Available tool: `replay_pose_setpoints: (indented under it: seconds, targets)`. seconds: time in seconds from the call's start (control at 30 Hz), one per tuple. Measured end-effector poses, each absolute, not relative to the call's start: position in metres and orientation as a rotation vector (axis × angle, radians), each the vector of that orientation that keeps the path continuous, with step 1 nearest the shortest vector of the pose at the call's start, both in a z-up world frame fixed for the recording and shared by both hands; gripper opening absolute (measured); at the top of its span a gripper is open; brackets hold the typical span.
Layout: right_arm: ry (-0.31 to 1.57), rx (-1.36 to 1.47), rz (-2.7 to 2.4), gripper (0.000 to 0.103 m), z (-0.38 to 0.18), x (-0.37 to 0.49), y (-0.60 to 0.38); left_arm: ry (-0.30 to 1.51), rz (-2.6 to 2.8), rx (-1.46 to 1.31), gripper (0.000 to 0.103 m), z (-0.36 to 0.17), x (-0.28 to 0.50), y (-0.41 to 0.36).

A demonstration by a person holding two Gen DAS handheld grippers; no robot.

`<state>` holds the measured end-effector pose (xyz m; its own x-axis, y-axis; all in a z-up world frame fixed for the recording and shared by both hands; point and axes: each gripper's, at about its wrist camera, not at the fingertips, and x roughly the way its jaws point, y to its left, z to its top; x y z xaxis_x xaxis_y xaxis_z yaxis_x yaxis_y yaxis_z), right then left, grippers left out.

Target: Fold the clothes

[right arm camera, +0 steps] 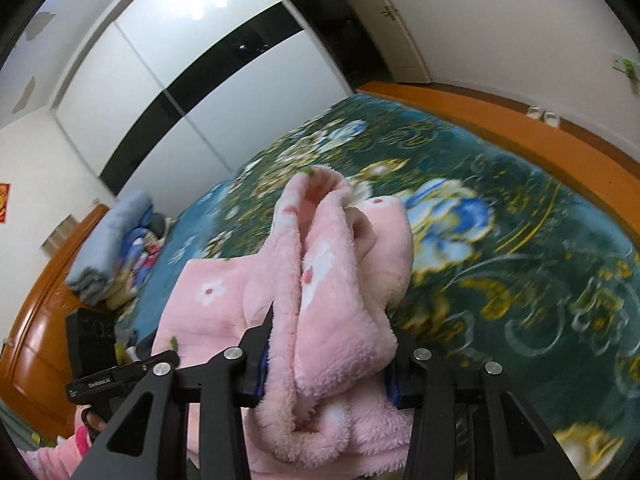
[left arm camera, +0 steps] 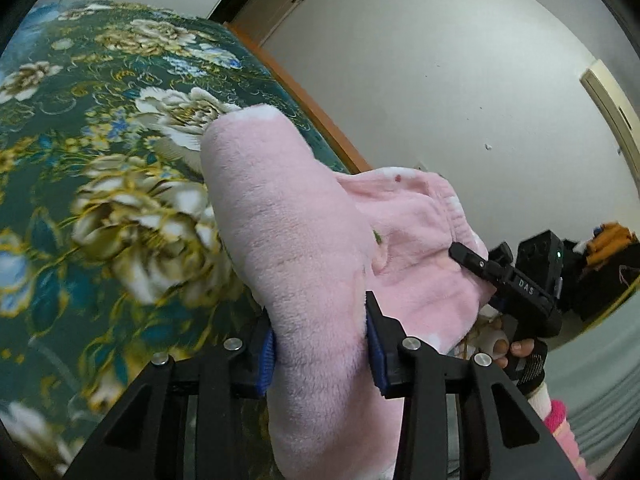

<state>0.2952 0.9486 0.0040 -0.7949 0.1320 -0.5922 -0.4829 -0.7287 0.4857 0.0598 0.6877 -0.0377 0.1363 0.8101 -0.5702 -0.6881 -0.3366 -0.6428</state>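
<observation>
Above a bed (right arm camera: 520,240) spread with a dark green floral blanket (left arm camera: 100,160), we hold a pink fleece garment (left arm camera: 304,280) aloft between our two tools. Our left gripper (left arm camera: 320,344) is clamped on a thick rolled fold of the plush fabric, its blue-padded fingers (left arm camera: 267,356) pressed into the pile on either side. Our right gripper (right arm camera: 326,364) likewise pinches a bunched, doubled edge of the same garment, whose white flower print with red centres shows in the right wrist view; the cloth rises in a peak beyond the fingers and drapes down below them. From the left wrist view, the right tool's black body appears at the far end of the garment, gripped by our right hand (left arm camera: 516,350). From the right wrist view, the left tool's black body sits at lower left. Near the head of the bed lies a stack of folded bedding (right arm camera: 108,244), grey-blue on top. An orange wooden bed frame (right arm camera: 480,112) borders the blanket, and a white wardrobe with a black band (right arm camera: 192,92) stands behind.
</observation>
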Motion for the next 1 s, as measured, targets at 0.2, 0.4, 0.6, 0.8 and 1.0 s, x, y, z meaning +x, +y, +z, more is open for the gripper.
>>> replay_pose_setpoints:
  seconds: [0.2,0.4,0.6,0.8,1.0]
  targets:
    - [0.980,-0.817,2.405,0.045,-0.041,0.288,0.988,-0.117,1.537,-1.268,0.040,-0.077,0.060,0.711]
    - [1.043,-0.803,2.343,0.045,-0.060,0.296,1.003,-0.134,1.524,-1.311,0.040,-0.095,0.063,0.700]
    - [0.999,-0.780,2.306,0.060,-0.044,0.311,0.998,-0.098,1.562,-1.266,0.040,-0.084,0.063,0.695]
    - [0.898,-0.740,2.275,0.062,-0.015,0.333,0.984,0.017,1.671,-1.095,0.041,-0.050,0.079,0.688]
    - [0.697,-0.885,2.453,0.062,-0.011,0.311,0.917,0.173,1.613,-0.982,0.043,-0.046,0.127,0.706]
